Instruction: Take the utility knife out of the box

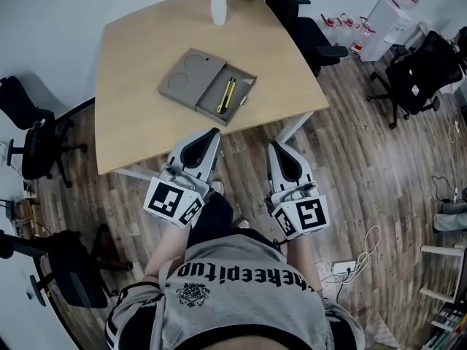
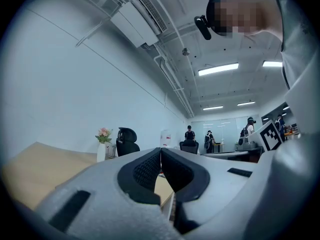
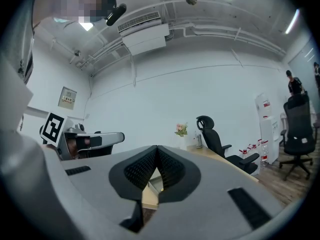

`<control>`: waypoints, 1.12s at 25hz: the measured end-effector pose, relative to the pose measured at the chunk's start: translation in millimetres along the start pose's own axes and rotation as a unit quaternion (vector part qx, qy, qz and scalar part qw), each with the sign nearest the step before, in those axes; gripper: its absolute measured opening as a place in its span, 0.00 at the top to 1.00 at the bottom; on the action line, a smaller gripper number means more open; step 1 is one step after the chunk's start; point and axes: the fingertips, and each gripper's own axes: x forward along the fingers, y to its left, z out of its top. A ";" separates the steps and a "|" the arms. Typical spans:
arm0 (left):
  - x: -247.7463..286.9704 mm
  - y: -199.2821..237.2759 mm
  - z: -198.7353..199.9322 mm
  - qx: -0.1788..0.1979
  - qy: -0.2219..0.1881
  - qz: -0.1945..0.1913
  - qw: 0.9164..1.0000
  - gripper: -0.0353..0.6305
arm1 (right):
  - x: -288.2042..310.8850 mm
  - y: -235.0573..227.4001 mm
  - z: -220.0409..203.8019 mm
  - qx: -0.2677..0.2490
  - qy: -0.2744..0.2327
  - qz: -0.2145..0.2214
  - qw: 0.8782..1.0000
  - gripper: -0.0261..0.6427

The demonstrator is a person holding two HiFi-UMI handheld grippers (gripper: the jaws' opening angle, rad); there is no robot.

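Wood is filling the upper half of the head view: a pale table [image 1: 146, 108], smooth and matte, with a rounded edge. A flat grey box [image 1: 211, 114] is lying open near its middle. Its lid [image 1: 188, 75], with two round hollows pressed into it, is folded out toward nine o'clock, probably to leave the tray [image 1: 242, 87] clear for a reach from the near side. The utility knife [image 1: 227, 95], slim, yellow and black, is lying lengthwise in that tray, at three o'clock of the lid, untouched. A white vase [image 1: 218, 7] of flowers is standing at twelve o'clock of the box, near the far edge. The left gripper [image 1: 213, 132] and right gripper [image 1: 274, 146] are hanging side by side at six o'clock of the box, at the table's near edge and well apart from the knife, both noses pointing toward it. I judge this to be a lining-up before the reach.

In the left gripper view, the two dark, ribbed pads [image 2: 147, 171] are meeting at their tips, so the jaws are pressed together on nothing. The shell [image 2: 100, 204] around them is looking smooth, grey and plastic. The tabletop is showing at nine o'clock, with the vase beyond.

In the right gripper view, the jaws are likewise touching at the tips and gripping nothing, with a sliver of table showing beneath them. One pair will need opening before the knife can be gripped.
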 end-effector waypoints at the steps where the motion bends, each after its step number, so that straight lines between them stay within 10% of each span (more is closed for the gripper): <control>1: 4.9 4.1 -0.1 0.000 0.000 -0.003 1.000 0.92 | 4.9 -2.5 0.2 0.000 0.000 -0.003 1.000 0.95; 28: 97.1 132.8 14.8 0.012 -0.008 -0.093 0.996 0.92 | 143.5 -39.4 14.0 -0.014 -0.014 -0.099 0.995 0.95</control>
